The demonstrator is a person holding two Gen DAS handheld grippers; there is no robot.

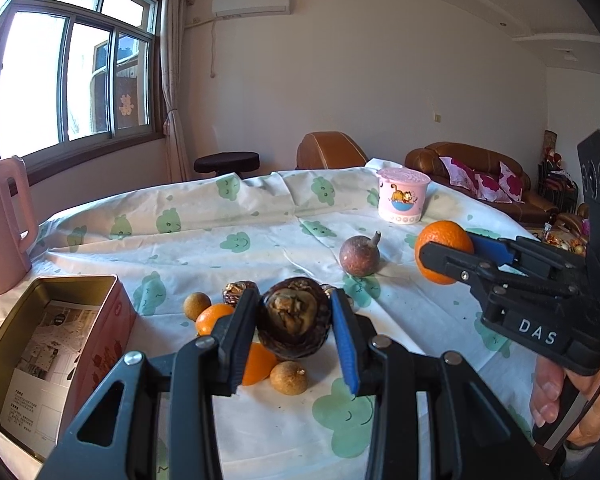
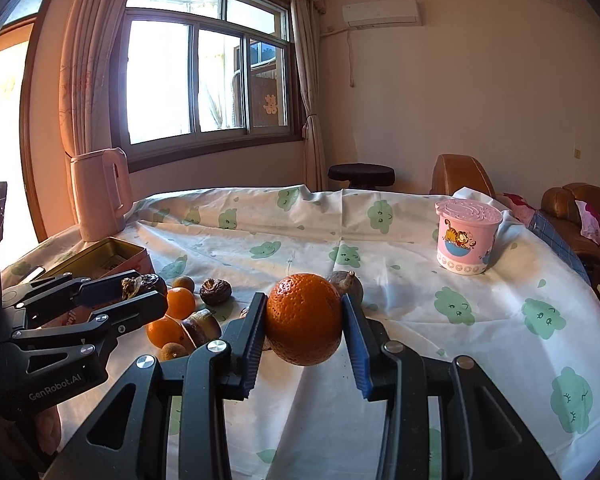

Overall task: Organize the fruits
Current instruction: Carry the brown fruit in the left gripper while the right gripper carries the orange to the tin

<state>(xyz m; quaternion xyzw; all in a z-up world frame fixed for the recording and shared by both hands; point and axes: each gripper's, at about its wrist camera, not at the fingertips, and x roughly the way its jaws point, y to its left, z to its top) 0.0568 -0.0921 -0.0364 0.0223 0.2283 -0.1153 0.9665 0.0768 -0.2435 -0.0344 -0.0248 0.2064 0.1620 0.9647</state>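
My left gripper (image 1: 294,322) is shut on a dark brown wrinkled date with a nut filling (image 1: 294,318), held just above a cluster of small fruit. In the right wrist view that left gripper (image 2: 150,292) and the date (image 2: 140,285) hang near the open tin (image 2: 134,258). My right gripper (image 2: 304,320) is shut on a large orange (image 2: 304,318), lifted off the cloth; it shows at the right of the left wrist view as well (image 1: 448,254). A purple passion fruit (image 1: 359,258) lies on the tablecloth between the two.
Small oranges (image 1: 210,318), brown longans (image 1: 289,377) and another date (image 2: 216,291) lie under the left gripper. The pink tin (image 1: 108,328) stands open at the left with paper inside. A pink kettle (image 1: 2,224) stands far left, a lidded pink cup (image 1: 402,196) at the back.
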